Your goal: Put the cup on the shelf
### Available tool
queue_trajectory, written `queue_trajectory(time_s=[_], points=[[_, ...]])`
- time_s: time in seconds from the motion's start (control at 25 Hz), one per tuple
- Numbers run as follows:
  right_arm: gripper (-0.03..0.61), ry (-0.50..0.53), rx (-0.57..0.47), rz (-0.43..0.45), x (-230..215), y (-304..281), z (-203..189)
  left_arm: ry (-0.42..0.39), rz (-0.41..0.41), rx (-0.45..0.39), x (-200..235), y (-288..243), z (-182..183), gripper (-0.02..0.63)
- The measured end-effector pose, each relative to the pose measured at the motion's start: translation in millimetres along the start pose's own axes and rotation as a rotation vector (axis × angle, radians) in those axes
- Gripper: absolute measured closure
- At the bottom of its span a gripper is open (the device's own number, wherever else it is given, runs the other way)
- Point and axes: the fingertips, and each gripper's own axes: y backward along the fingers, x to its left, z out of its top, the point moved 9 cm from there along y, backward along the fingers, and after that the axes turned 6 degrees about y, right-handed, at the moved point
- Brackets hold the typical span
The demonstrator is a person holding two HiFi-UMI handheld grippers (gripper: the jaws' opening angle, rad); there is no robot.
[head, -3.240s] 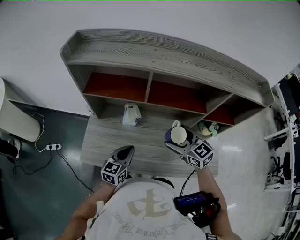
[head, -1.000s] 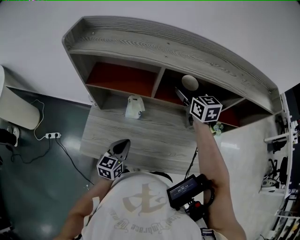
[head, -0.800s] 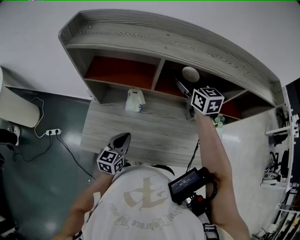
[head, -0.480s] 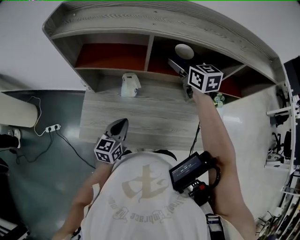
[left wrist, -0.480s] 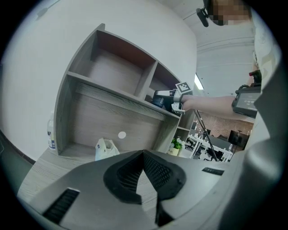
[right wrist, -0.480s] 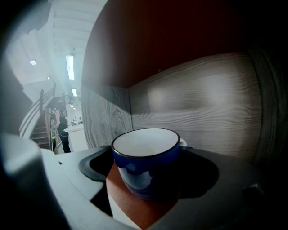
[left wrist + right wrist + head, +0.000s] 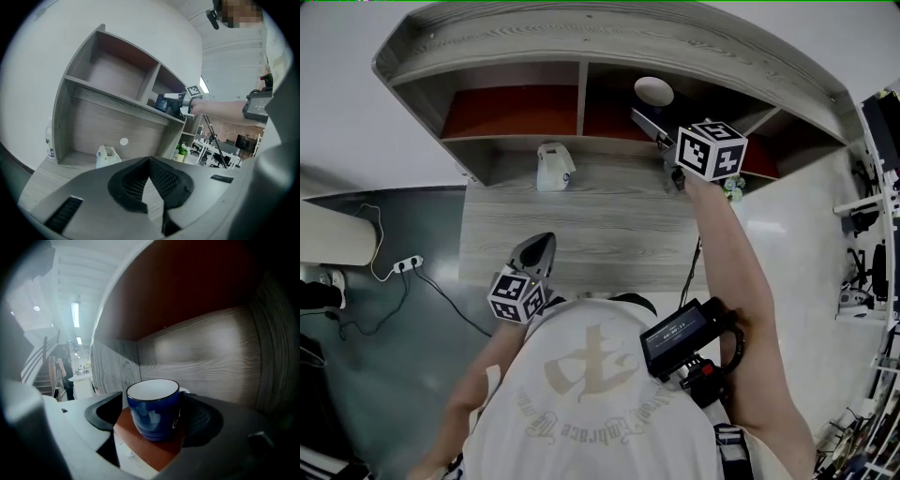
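At lower left of the head view, the left claw [image 7: 539, 248] is seen pressed shut and empty over the table [image 7: 609, 234]. A white pouch [image 7: 553, 167] is stood farther back, its print unreadable. At upper centre, the blue cup [image 7: 154, 413], empty, is stood in the shelf [image 7: 581, 42] between the right claw [image 7: 152, 401]'s closing jaws, the left pad clear of it.
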Motion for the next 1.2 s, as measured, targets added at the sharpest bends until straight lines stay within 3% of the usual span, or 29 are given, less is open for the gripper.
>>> queue_trajectory(time_s=[0.28,0.36,0.52,0.76,0.84,1.0,1.2], points=[[0.200,0.001,-0.030,-0.007,-1.8,23.9,-0.8,-0.018,-0.027,0.003,-8.4,-4.6,3.4,0.612],[0.250,0.002,-0.046,-0.003,-2.3,30.9,-1.5,-0.024,-0.033,0.005,-9.9,-6.8,4.8,0.612],[0.252,0.007,-0.067,0.018,-1.9,45.4,-5.7,-0.038,-0.051,0.009,-14.3,-12.7,8.1,0.612],[0.377,-0.002,-0.117,0.025,-5.4,75.1,-16.3,-0.061,-0.081,0.010,-22.9,-22.3,15.1,0.612],[0.380,-0.001,-0.121,0.029,-5.7,86.4,-23.6,-0.066,-0.089,0.013,-26.5,-24.1,16.0,0.612],[0.448,0.002,-0.144,0.020,-5.0,108.5,-35.4,-0.078,-0.106,0.019,-32.7,-28.2,20.6,0.612],[0.572,-0.001,-0.150,0.001,-0.1,130.6,-57.6,-0.091,-0.127,0.017,-38.9,-34.7,27.6,0.612]])
